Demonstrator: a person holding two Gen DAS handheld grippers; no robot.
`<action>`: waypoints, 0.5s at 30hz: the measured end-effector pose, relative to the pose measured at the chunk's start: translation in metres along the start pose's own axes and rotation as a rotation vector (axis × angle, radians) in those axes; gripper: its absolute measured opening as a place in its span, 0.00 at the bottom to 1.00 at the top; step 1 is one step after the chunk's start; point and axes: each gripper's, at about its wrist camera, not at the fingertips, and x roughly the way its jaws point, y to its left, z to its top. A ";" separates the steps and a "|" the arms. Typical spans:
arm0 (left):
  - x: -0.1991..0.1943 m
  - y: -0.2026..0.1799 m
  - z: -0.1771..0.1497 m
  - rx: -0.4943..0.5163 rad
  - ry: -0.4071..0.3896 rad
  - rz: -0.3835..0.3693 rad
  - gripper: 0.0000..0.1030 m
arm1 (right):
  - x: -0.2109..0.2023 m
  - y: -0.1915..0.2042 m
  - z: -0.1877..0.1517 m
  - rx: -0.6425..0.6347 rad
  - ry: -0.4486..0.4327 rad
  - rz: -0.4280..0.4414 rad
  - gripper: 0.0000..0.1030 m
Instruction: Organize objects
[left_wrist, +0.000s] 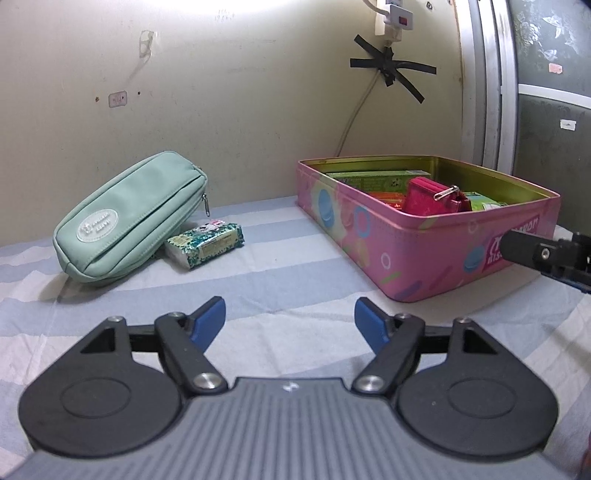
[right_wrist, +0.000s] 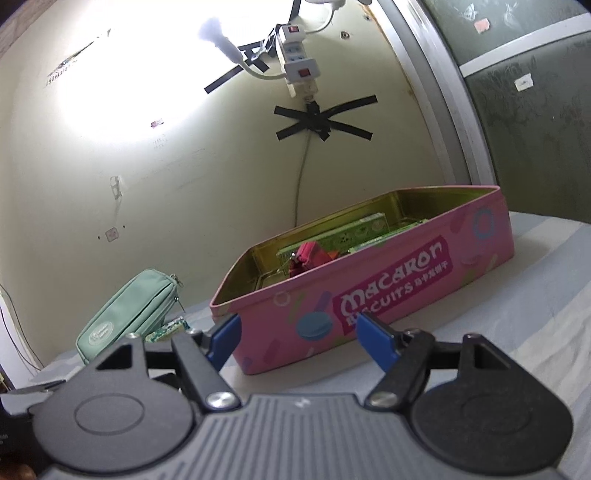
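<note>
A pink biscuit tin (left_wrist: 436, 243) stands open on the striped cloth, holding green boxes (left_wrist: 376, 176) and a red pouch (left_wrist: 428, 195). To its left a mint green zip pouch (left_wrist: 129, 218) leans over a small floral tissue pack (left_wrist: 205, 245). My left gripper (left_wrist: 290, 323) is open over bare cloth in front of these, nothing between its blue pads. In the right wrist view my right gripper (right_wrist: 299, 339) is open too, close to the tin's (right_wrist: 369, 291) long lettered side, empty. The mint pouch (right_wrist: 129, 314) and tissue pack (right_wrist: 166, 330) lie beyond on the left.
The wall (left_wrist: 240, 110) rises just behind the objects, with a cable (left_wrist: 354, 122) taped by black strips and a power strip (right_wrist: 295, 55) above. A metal door frame (left_wrist: 491, 92) stands at the right. A black gripper part (left_wrist: 546, 254) pokes in beside the tin.
</note>
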 end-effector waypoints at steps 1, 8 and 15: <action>0.000 0.001 0.000 -0.001 0.001 0.000 0.76 | 0.001 0.000 0.000 -0.002 0.004 0.001 0.71; -0.001 0.000 0.000 0.005 -0.006 0.000 0.78 | -0.002 0.001 -0.002 0.011 -0.002 0.004 0.74; -0.002 0.002 0.000 0.006 -0.019 -0.006 0.83 | -0.004 0.001 -0.002 0.017 -0.013 0.002 0.77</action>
